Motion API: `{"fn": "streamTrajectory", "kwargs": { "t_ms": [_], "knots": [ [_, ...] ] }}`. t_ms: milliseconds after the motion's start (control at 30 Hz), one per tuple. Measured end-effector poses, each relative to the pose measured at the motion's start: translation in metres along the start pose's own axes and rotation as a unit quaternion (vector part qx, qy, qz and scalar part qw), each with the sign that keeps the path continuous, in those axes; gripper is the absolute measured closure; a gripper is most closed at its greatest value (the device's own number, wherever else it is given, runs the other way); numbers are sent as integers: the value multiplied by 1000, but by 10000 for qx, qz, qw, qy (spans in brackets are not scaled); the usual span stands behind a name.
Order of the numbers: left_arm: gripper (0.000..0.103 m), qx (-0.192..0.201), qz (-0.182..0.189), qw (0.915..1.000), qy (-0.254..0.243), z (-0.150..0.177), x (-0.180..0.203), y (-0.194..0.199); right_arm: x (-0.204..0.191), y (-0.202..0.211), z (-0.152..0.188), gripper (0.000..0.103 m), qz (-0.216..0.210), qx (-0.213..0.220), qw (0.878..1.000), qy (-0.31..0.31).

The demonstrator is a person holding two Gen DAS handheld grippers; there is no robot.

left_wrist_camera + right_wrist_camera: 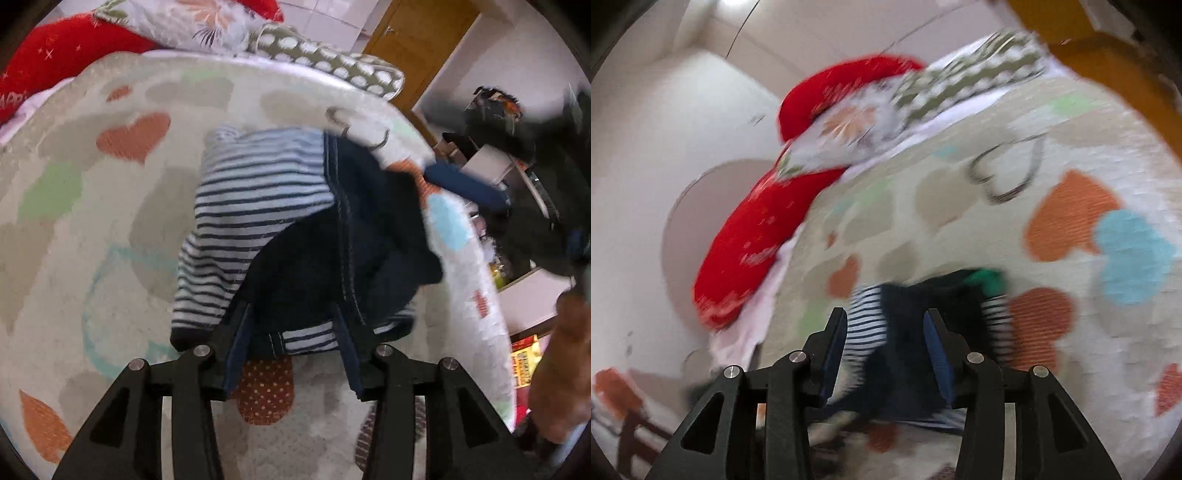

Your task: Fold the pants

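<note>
1. While the pants lie bunched near the edge of the bed, on the heart-print blanket, they show dark navy cloth with a blue-and-white striped lining turned outward.
2. Left tongs stand apart, their blue-padded fingers straddling the near hem of the pants; nothing is pinched between them.
3. Right tongs are apart too, hanging just over the same heap. That view is smeared by motion, so I cannot tell whether a pad brushes the cloth.
4. A green patch shows at the far end of the heap in the right view; probably a label or trim, though blur makes this uncertain.
5. Handling, as a judgement: the cloth looks soft, light and limp, so it will sag and slide over itself instead of holding a crease. The lining may shift against the navy shell when pulled.
6. Where to grip: the stitched seam running down the middle, and the hem or waistband, look like the firmest places. Pinching both layers there should stop the lining creeping.
7. Red pillows and a dotted cushion sit at the head of the bed, well apart from the pants.
</note>
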State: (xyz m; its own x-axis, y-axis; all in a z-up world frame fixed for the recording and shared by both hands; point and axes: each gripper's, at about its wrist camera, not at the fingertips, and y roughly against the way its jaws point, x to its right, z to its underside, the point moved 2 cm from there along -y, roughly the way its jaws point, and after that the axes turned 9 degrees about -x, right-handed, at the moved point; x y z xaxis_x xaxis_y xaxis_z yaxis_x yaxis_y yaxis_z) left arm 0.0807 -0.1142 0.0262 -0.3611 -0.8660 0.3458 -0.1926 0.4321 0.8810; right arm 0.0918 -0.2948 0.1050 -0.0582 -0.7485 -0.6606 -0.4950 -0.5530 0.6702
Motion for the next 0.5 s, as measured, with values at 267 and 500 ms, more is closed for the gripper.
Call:
{"fn": "streamTrajectory", "kwargs": {
  "t_ms": [267,500],
  "knots": [
    [59,143,19,9998,-105,1,3,4,32,-71,-21,64,640,-487,9958,-432],
    [58,276,52,9996,72,23,-8,44,2,-30,-8,64,795,45,9968,91]
  ]
}}
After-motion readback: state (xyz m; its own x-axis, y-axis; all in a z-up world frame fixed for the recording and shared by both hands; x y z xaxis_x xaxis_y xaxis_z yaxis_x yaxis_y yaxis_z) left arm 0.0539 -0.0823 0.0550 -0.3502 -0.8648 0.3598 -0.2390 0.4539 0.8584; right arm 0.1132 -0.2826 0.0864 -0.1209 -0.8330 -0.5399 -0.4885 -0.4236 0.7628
